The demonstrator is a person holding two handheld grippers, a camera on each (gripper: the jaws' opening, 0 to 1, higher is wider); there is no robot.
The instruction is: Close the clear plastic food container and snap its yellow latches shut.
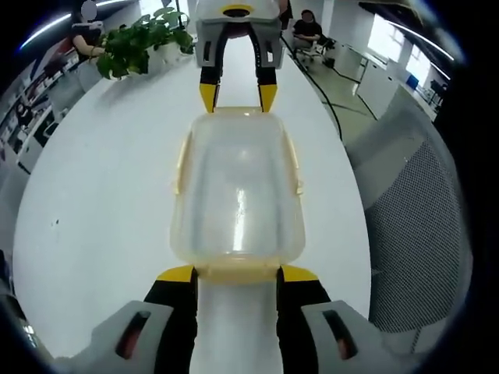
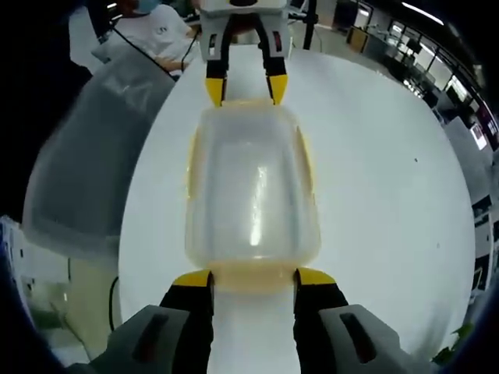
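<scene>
The clear plastic food container point(image 1: 238, 187) lies lengthwise on the white table point(image 1: 101, 202), its lid resting on top. Pale yellow latches run along its long sides point(image 1: 181, 160) and across its near end point(image 1: 238, 273). My left gripper point(image 1: 238, 274) is open, its yellow tips standing at the container's near end, one at each corner. The right gripper point(image 1: 238, 97) faces it from the far end, also open. In the right gripper view the same container point(image 2: 253, 187) stretches from my right gripper point(image 2: 253, 278) to the left gripper point(image 2: 246, 87).
A potted plant point(image 1: 144, 43) stands at the table's far left. A grey mesh office chair point(image 1: 421, 226) is beside the table's right edge, seen also as a chair back point(image 2: 93, 156). A person in a white shirt point(image 2: 156, 27) stands behind the left gripper.
</scene>
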